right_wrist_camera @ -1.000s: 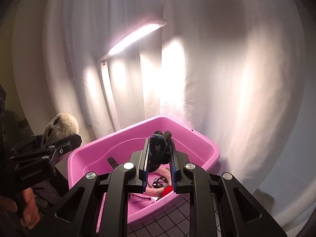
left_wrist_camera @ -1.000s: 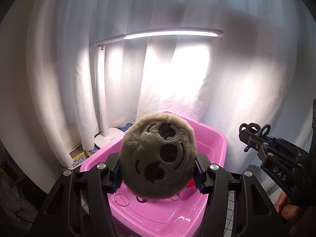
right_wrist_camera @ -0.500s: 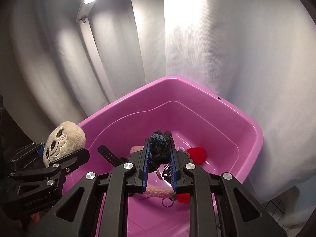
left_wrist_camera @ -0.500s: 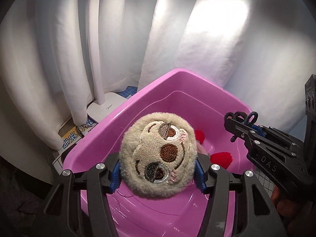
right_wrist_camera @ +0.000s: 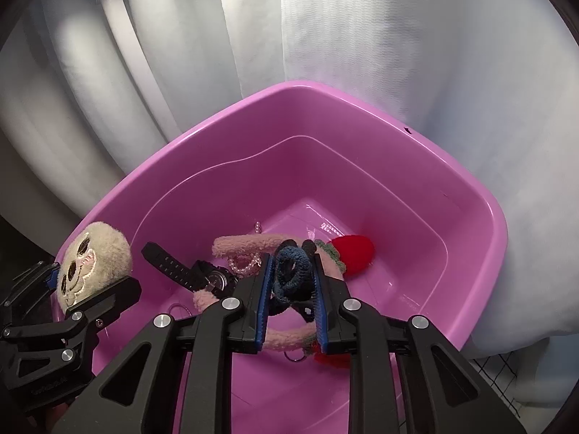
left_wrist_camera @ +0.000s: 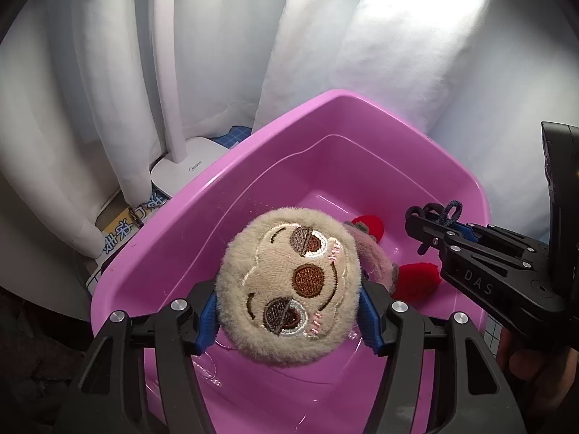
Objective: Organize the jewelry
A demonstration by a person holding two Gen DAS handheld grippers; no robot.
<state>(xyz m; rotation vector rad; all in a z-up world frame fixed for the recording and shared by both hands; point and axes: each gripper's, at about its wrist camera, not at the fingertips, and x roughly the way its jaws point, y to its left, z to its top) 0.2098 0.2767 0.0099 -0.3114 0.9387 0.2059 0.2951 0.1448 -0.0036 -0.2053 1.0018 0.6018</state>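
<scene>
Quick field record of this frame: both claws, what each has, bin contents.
left claw: jaws have just been opening; plush sloth face between the pads, over the bin
right claw: jaws have just been opening; dark hair tie between the pads
container: pink plastic bin
in bin: black watch, pink fuzzy headband, red pompom, pearl bracelet
behind: white curtain, lamp base

Glossy, smooth pink plastic on basin (right_wrist_camera: 481, 238). Fuzzy tan plush with embroidered thread on sloth face (left_wrist_camera: 289, 285). Ribbed dark elastic cloth on hair tie (right_wrist_camera: 291, 271). Matt black rubbery strap on watch (right_wrist_camera: 188, 271). Fleecy pink headband (right_wrist_camera: 246, 246). Thin white cloth curtain (left_wrist_camera: 398, 54).
</scene>
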